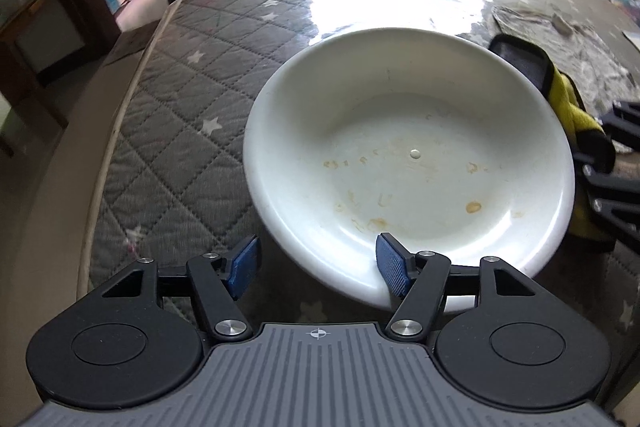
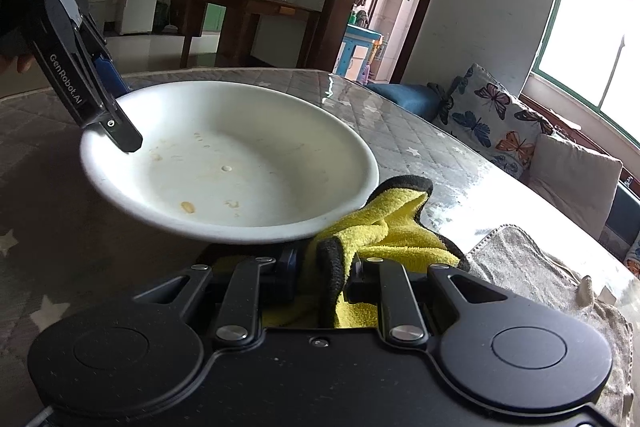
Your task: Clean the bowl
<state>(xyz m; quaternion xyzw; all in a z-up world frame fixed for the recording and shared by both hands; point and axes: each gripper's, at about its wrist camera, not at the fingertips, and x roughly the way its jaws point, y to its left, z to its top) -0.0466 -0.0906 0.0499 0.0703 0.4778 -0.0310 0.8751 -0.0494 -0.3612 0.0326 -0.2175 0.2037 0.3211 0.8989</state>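
A wide white bowl (image 1: 408,163) with brownish food stains sits on the quilted table; it also shows in the right wrist view (image 2: 228,163). My left gripper (image 1: 316,267) is open, its jaws straddling the bowl's near rim: one blue pad inside the bowl, one outside. In the right wrist view the left gripper (image 2: 116,107) stands at the bowl's far left rim. My right gripper (image 2: 324,275) is shut on a yellow cloth with black edging (image 2: 384,227), just beside the bowl's rim. The cloth (image 1: 576,107) shows at the bowl's right side in the left wrist view.
A grey towel (image 2: 532,267) lies on the table to the right of the cloth; it also shows at the far right in the left wrist view (image 1: 560,27). A sofa with butterfly cushions (image 2: 492,119) runs along the table's far edge. The table edge (image 1: 120,131) is at left.
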